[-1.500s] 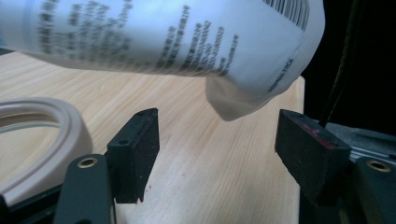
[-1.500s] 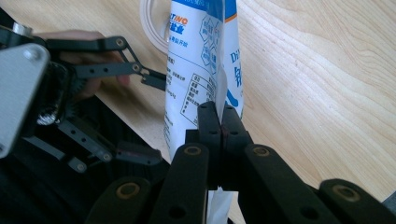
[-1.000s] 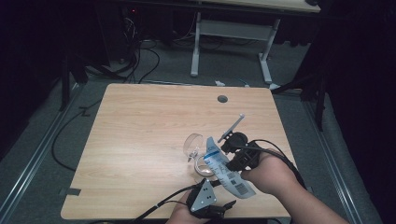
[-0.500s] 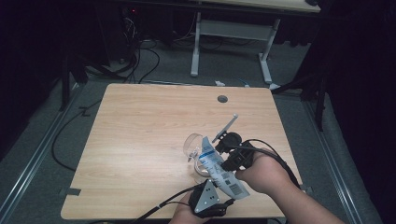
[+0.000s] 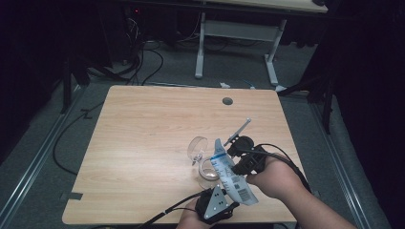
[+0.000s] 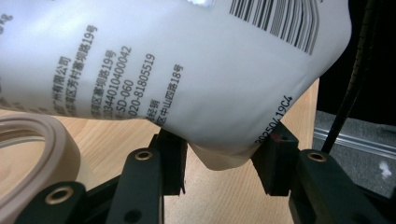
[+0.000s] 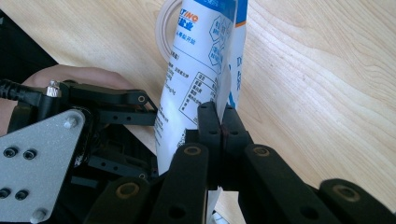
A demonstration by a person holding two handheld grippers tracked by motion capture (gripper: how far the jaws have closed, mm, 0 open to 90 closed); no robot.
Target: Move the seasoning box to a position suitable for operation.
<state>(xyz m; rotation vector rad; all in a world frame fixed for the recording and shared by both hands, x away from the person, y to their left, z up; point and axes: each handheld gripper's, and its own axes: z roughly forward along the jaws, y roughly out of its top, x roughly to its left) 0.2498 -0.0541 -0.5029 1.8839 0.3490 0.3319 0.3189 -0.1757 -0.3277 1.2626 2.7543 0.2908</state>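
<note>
Right tool (image 7: 219,122) pinches the pouch (image 5: 231,174); left tool (image 6: 218,163), closing, brackets its corner beside tape roll (image 5: 209,171)

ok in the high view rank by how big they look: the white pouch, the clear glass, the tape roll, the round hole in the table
1. white pouch
2. clear glass and tape roll: too alike to rank, the roll partly hidden by the pouch
3. round hole, smallest
</note>
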